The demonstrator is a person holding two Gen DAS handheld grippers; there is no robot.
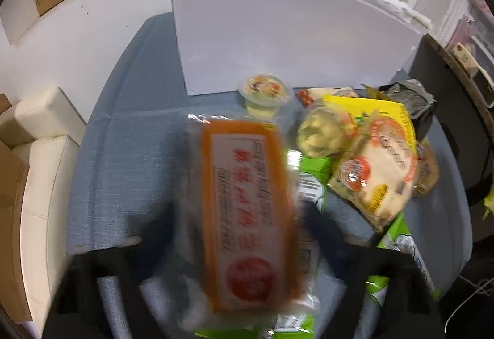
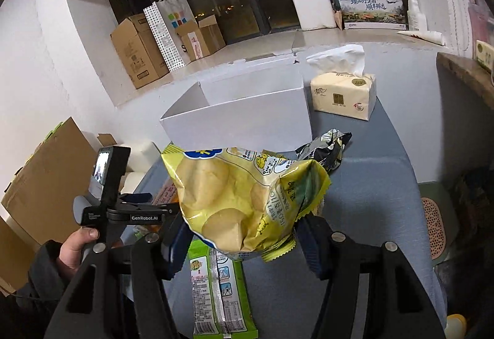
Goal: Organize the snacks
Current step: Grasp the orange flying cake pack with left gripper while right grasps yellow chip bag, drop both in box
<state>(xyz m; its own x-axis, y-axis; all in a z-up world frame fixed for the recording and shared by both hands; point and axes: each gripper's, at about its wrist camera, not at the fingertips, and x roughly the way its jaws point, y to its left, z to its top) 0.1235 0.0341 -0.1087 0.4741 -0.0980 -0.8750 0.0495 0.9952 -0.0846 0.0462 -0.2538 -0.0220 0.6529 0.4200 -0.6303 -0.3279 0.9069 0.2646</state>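
The right gripper [image 2: 244,234] has its jaws pinching a yellow chip bag [image 2: 240,200], a puffy, crinkled packet printed with pale round crisps, a blue cloud-shaped logo at its top edge and a serrated seal at its lower right corner; it hangs above the blue-grey counter [image 2: 376,190], in front of the open white box [image 2: 244,110]. Under it lies a green snack packet [image 2: 220,292], flat on the counter, with a printed back panel facing up. Behind the chip bag a dark silvery packet [image 2: 327,150] lies crumpled near the box, and a tissue pack [image 2: 344,93] stands just right of the box. The left gripper [image 1: 247,246] has its jaws closed on an orange-framed packet [image 1: 247,209] in clear wrap, long and flat, with red characters on a white label and a red round mark near its lower end; motion blur softens it. It is raised over the counter, in front of the box's white wall. To its right sits the pile: a sealed jelly cup [image 1: 265,92] near the box, a pale noodle-style bag [image 1: 376,172] with red and orange rings, and green packets partly buried beneath.
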